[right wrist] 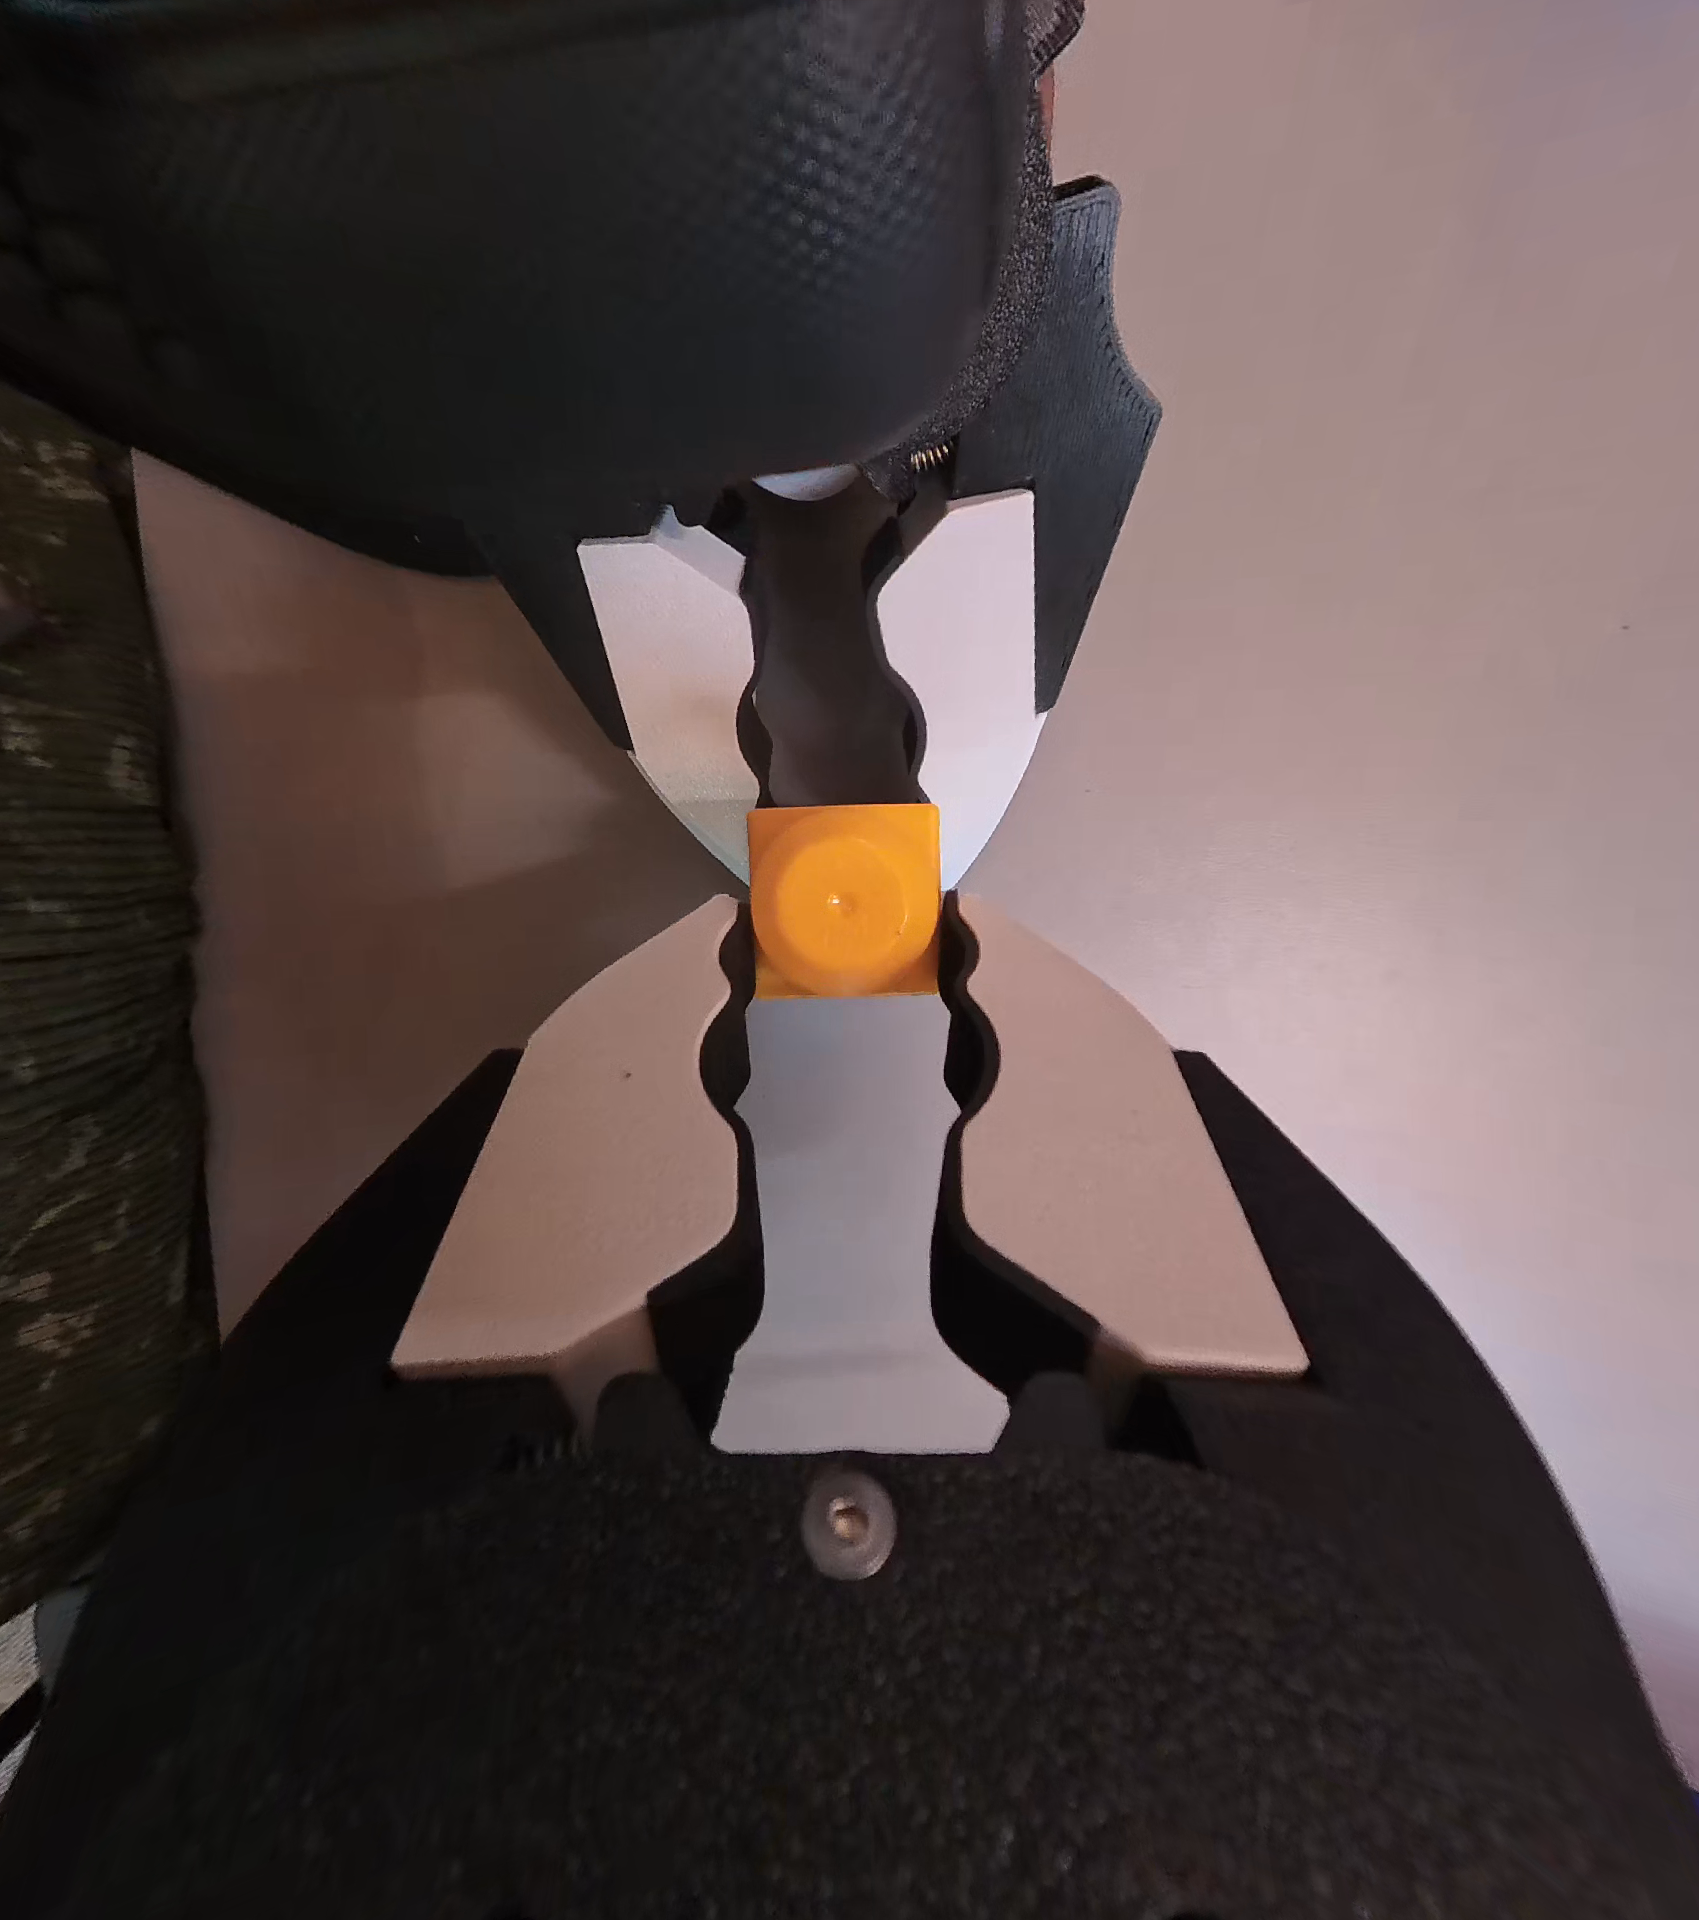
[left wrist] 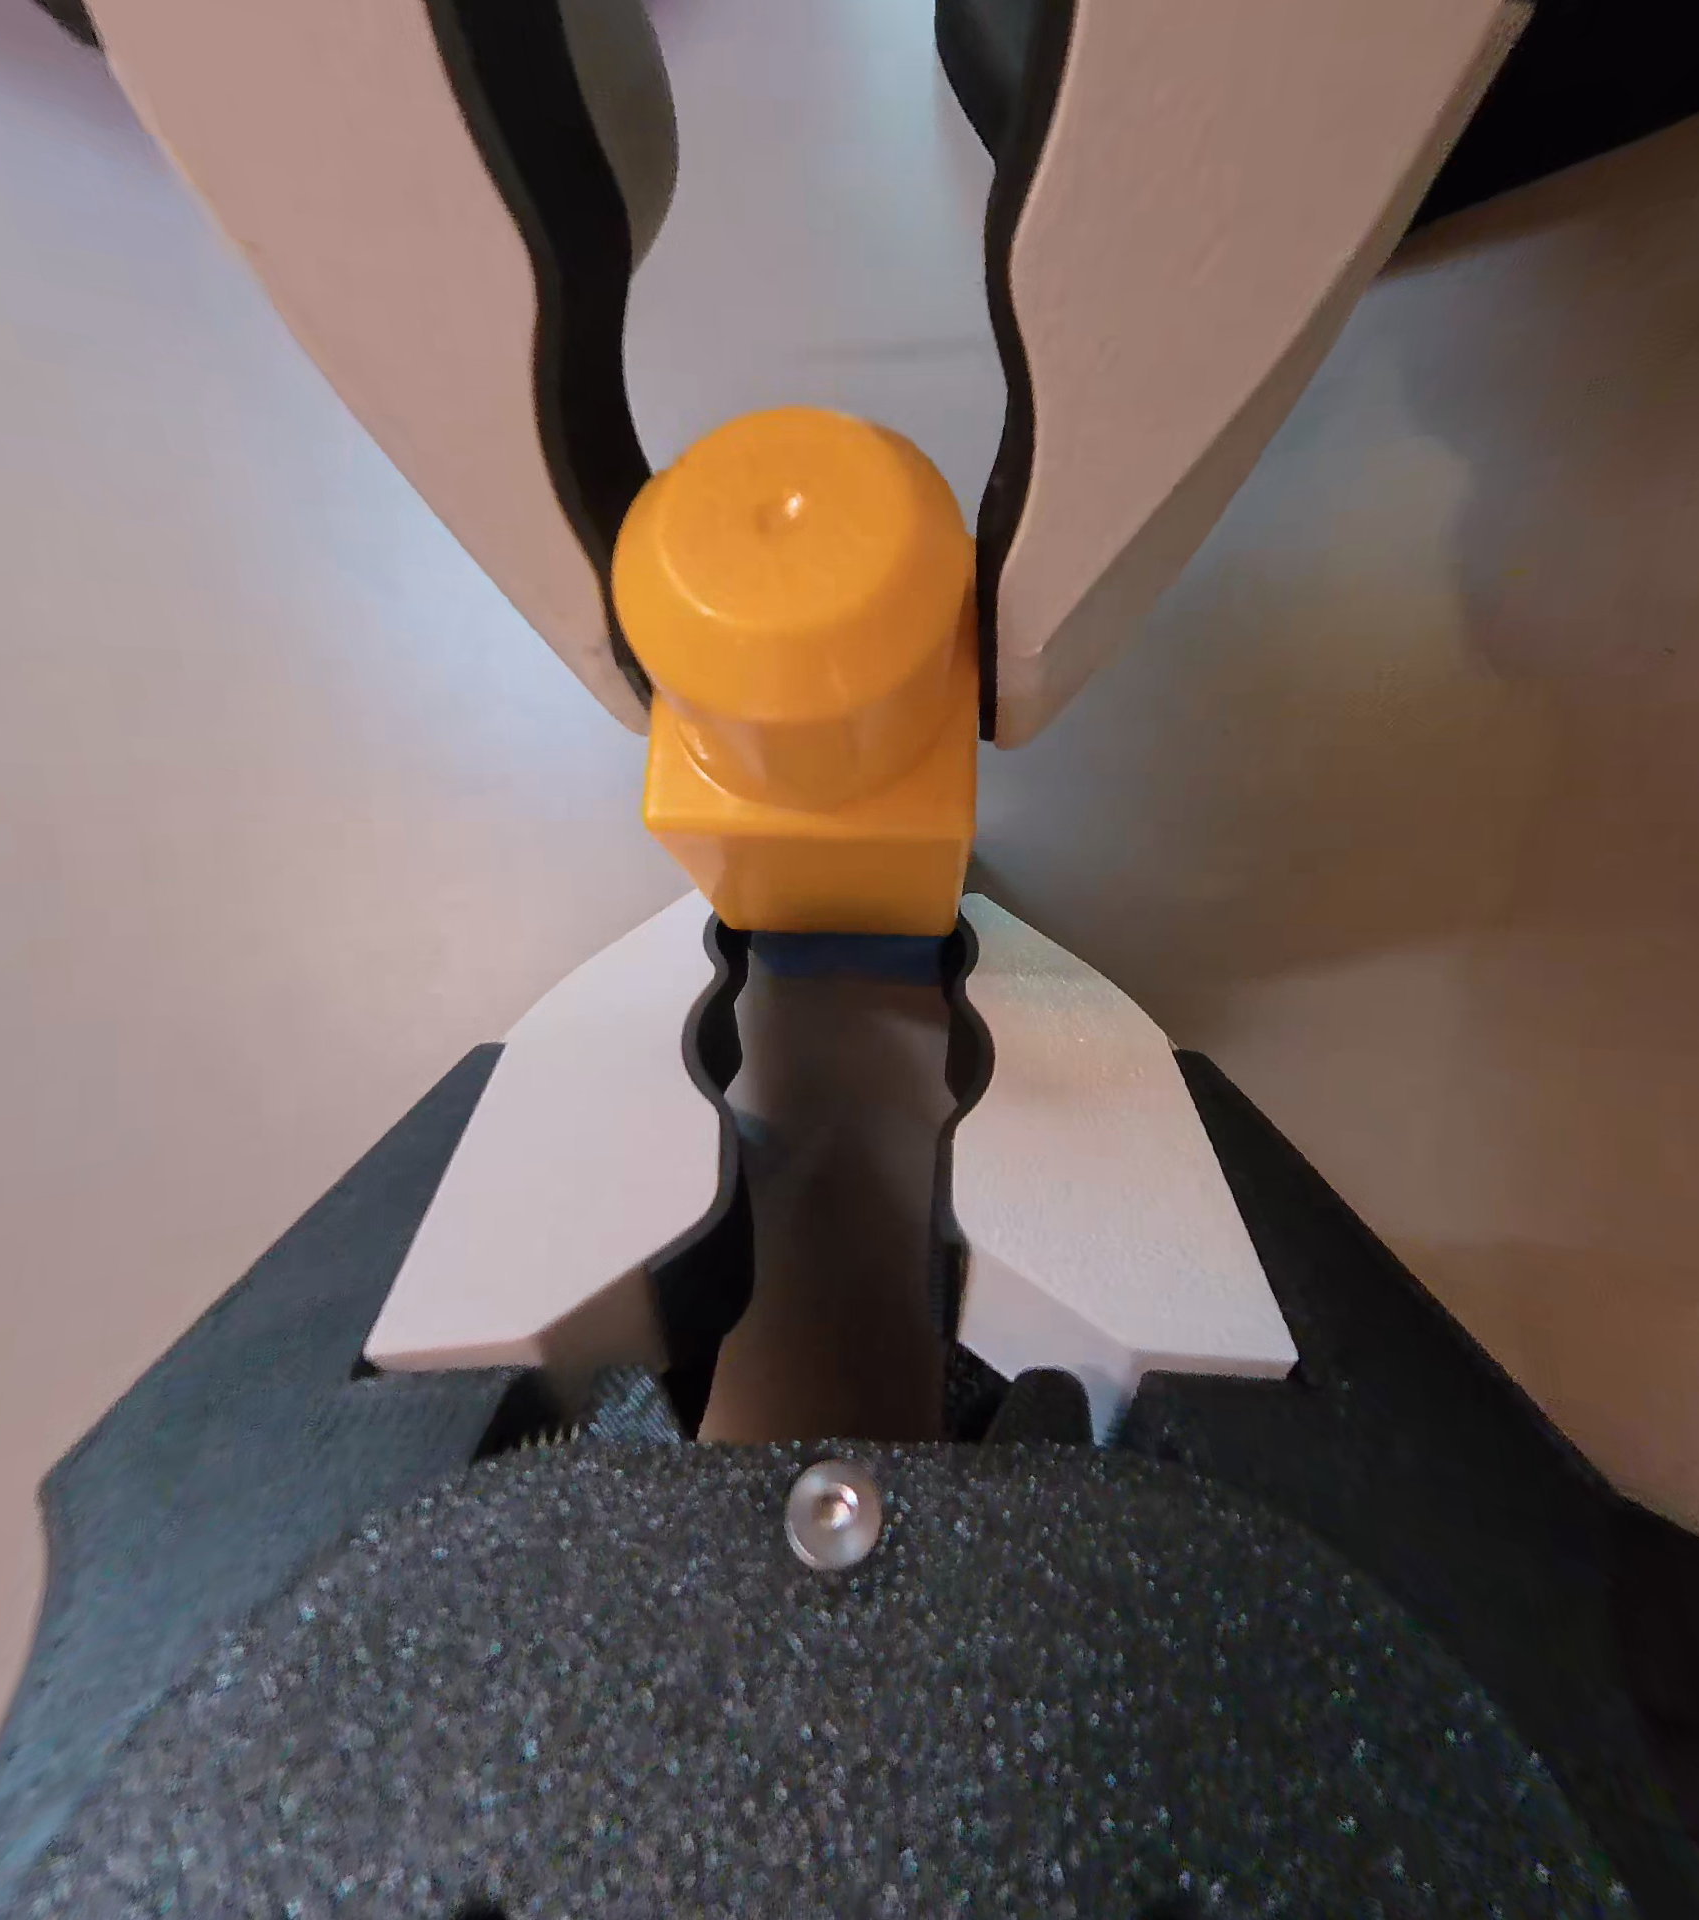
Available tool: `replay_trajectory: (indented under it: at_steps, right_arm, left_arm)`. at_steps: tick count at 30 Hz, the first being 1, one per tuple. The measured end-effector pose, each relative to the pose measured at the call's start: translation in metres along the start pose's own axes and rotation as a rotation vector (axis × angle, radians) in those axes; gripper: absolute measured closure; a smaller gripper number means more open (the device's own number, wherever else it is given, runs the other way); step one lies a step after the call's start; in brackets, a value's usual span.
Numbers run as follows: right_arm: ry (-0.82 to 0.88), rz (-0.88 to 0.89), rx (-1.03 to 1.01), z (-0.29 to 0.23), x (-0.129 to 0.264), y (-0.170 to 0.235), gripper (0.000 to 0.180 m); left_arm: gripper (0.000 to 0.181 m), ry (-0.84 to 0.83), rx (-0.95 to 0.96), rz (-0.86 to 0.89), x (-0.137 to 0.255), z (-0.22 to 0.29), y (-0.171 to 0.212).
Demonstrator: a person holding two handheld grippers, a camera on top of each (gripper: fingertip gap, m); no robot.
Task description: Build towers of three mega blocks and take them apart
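Orange block [left wrist: 803, 717] sits on a blue block [left wrist: 843, 956], both up off the white table [left wrist: 149, 727]. My left gripper [left wrist: 843, 951] is clamped on the blue one, right gripper [right wrist: 840, 935] pinching the orange, tips facing each other.

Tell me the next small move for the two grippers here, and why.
Probably pull the right gripper straight off along the stud axis while the left gripper holds firm. The right fingers clamp the orange block; the left fingers pinch the dark blue block seated beneath it, so they look poised to separate.
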State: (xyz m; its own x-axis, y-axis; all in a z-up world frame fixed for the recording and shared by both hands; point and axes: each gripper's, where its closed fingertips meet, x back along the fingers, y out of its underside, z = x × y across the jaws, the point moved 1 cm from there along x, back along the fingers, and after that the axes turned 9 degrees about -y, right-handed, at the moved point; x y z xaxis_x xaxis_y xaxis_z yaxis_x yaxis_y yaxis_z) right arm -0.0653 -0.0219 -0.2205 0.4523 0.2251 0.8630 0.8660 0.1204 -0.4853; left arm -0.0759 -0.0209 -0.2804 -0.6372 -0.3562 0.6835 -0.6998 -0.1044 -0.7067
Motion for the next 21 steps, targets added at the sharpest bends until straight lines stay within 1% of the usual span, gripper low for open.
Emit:
replay_trajectory:
  at_steps: [15,17,18,19,21]
  right_arm:
    - [0.040,0.050,-0.020,0.000,-0.001,0.000,0.145]
    - [0.042,0.074,-0.012,0.001,-0.001,-0.001,0.145]
    - [0.042,0.094,-0.010,0.002,-0.001,-0.002,0.145]
    - [0.037,0.120,-0.008,0.001,0.000,-0.003,0.137]
    - [0.008,0.207,-0.009,-0.003,0.006,-0.008,0.122]
  left_arm:
    - [0.144,-0.022,0.004,0.008,0.000,0.001,-0.001]
    - [0.143,-0.021,-0.003,0.017,0.001,0.000,-0.001]
    - [0.139,-0.010,-0.008,0.023,0.003,0.000,-0.001]
    - [0.131,0.007,-0.006,0.047,0.009,0.000,-0.003]
    - [0.128,-0.001,0.005,0.120,0.030,-0.009,-0.011]
